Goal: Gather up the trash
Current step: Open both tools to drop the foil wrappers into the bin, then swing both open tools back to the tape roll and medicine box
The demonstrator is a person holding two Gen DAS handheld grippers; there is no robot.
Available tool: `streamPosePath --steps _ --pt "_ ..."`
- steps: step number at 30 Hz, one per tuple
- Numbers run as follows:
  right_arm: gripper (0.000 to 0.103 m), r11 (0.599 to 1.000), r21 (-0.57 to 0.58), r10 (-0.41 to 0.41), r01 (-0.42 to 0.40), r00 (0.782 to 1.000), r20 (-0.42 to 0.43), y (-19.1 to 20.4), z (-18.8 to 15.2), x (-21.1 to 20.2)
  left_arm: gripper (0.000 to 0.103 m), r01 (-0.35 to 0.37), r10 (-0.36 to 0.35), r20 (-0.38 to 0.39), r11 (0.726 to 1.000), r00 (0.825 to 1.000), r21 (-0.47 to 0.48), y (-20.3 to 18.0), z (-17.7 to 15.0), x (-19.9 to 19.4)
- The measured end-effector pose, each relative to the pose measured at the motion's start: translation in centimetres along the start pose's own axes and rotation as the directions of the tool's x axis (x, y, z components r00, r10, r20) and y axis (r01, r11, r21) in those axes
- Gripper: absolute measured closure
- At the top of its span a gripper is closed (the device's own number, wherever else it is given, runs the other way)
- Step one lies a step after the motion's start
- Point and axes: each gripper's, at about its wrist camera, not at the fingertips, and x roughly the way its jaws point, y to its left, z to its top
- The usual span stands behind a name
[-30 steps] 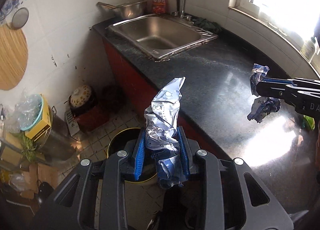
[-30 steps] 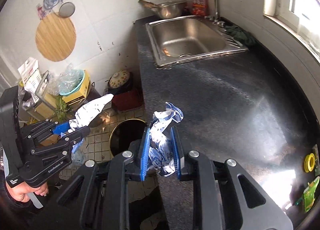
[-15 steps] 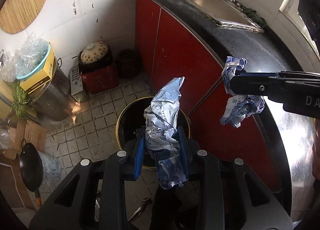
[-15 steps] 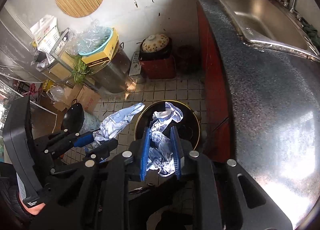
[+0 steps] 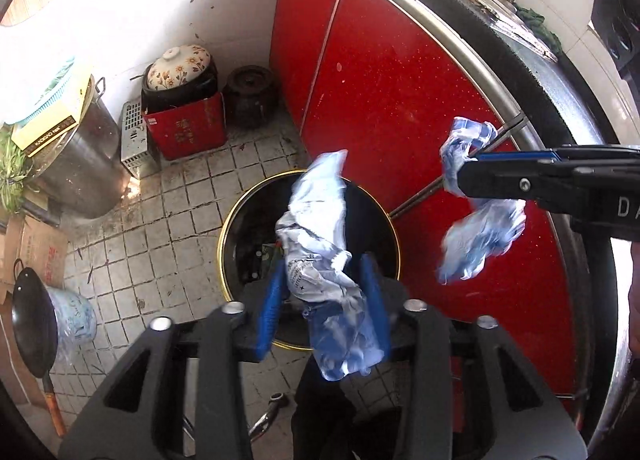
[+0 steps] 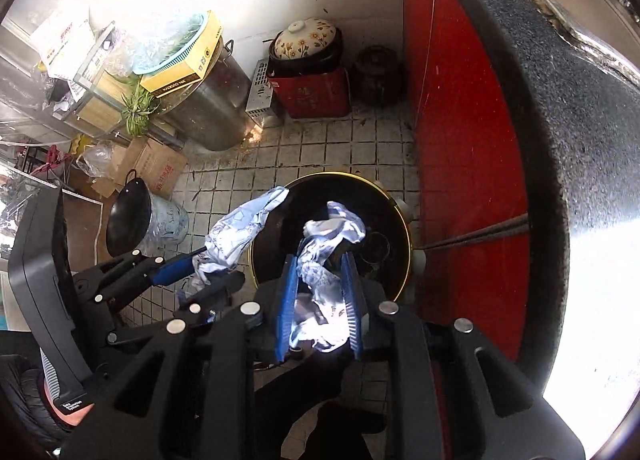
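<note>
Disposal is the step in hand: my left claw (image 5: 322, 300) stands slackened around a crumpled white-and-blue wrapper (image 5: 316, 236), my right claw (image 6: 320, 300) pinches a second crumpled blue-white wrapper (image 6: 328, 256), both above the round black gold-rimmed bin (image 6: 400, 216). Next, I judge, both open wide.

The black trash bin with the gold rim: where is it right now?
In both wrist views the trash bin stands open on the tiled floor against the red cabinet, directly below the crumpled wrappers held in the left gripper and the right gripper.
</note>
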Motion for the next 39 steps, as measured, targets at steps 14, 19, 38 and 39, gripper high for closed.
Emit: streamPosePath --steps 14,19,38,39 --pt "0.023 1.000 0.001 0.027 -0.027 0.999 0.039 0.1 0.7 -1.8 0.022 -0.037 0.037 0.026 0.999 0.999 0.032 -0.5 0.0 -1.1" --pt "0.023 0.999 0.009 0.037 -0.038 0.994 0.106 -0.2 -0.4 -5.8 0.020 -0.063 0.059 0.056 0.996 0.997 0.069 -2.0 0.5 -3.7" --pt "0.012 0.787 0.580 -0.491 0.211 0.783 0.382 -13.8 -27.8 -34.7 0.008 0.162 -0.318 0.089 0.680 0.944 0.715 -33.1 -0.8 -14.1" --pt "0.012 0.754 0.617 -0.529 0.224 0.764 0.369 -14.5 -29.8 -35.7 0.008 0.183 -0.345 0.066 0.639 0.936 0.747 -35.3 -1.6 -14.4"
